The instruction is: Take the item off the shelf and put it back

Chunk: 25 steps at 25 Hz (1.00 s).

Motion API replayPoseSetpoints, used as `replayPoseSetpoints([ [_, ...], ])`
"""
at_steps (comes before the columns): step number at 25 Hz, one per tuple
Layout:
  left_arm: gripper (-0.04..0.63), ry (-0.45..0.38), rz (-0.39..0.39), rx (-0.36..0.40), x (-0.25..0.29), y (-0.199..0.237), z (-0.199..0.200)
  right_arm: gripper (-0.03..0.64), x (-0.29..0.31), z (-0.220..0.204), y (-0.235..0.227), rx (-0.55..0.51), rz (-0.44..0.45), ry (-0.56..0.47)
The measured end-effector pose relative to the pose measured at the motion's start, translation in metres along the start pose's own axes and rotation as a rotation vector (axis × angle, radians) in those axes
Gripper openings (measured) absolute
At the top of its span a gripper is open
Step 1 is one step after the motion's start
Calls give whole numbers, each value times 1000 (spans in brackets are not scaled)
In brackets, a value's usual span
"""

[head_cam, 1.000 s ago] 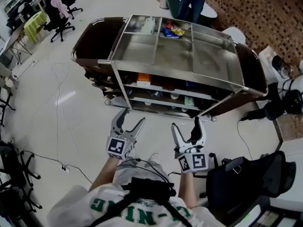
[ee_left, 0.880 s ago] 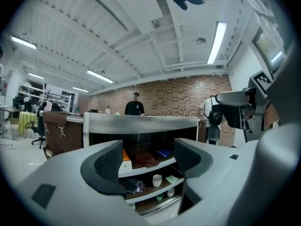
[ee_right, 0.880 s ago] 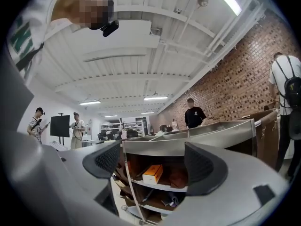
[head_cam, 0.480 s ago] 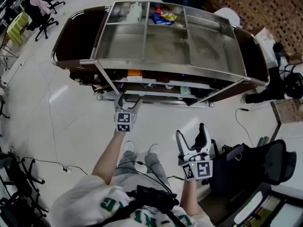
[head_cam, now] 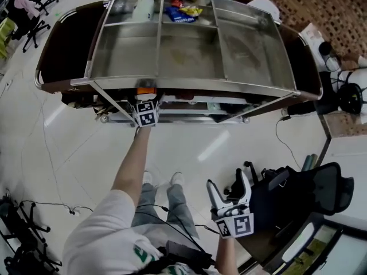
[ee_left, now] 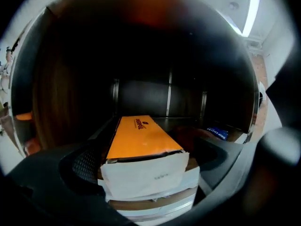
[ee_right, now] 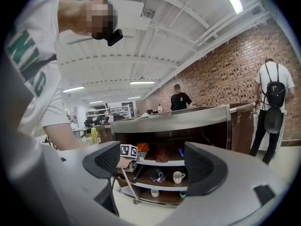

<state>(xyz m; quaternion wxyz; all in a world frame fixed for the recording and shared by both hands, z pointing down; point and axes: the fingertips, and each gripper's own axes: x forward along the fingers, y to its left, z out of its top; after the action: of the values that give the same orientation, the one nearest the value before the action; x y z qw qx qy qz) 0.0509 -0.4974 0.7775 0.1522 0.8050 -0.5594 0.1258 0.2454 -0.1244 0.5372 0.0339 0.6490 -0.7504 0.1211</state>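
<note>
An orange-topped box (ee_left: 141,135) with a white end lies on a stack on the cart's upper shelf. My left gripper (ee_left: 150,173) is reached into that shelf. Its jaws have just been opening and now stand wide, with the box's near end between the fingers (ee_left: 87,166) and the pads clear of it. In the head view only its marker cube (head_cam: 146,113) shows at the cart's edge, by a sliver of the orange box (head_cam: 146,89). My right gripper (head_cam: 230,191) hangs back near my body, open and empty. In its own view the right gripper (ee_right: 150,166) faces the cart (ee_right: 188,121).
The cart's steel top (head_cam: 189,50) holds snack packets (head_cam: 183,13) and a white bottle (head_cam: 143,6) at its far side. A blue packet (ee_left: 217,133) lies right of the box. A mug (ee_right: 178,176) stands on a lower shelf. A black chair (head_cam: 298,199) is at my right; people stand beyond the cart.
My left arm has stretched forward and down, carrying its gripper from near my body into the cart's upper shelf. The right gripper has sunk a little and stays back. The cart now looks nearer.
</note>
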Motion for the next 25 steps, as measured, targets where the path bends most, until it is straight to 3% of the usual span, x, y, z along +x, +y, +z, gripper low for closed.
replayPoseSetpoints([
  [3,580,23,30,8,18,4,-8,436,-6,3,0,-18,-7,5],
  [4,512,27,38,3,22,5,-9,436,-7,5,0,-21,-11,2],
  [6,458,27,54,-12,21,9,-5,436,-8,7,-1,-18,-16,-7],
  [10,428,34,40,16,-7,2,0,436,-2,7,6,-44,9,-11],
  [16,428,36,-65,8,-84,-15,-1,436,14,22,36,-15,104,-83],
  [25,428,-31,-101,-58,-244,-16,9,436,18,54,75,51,225,-182],
])
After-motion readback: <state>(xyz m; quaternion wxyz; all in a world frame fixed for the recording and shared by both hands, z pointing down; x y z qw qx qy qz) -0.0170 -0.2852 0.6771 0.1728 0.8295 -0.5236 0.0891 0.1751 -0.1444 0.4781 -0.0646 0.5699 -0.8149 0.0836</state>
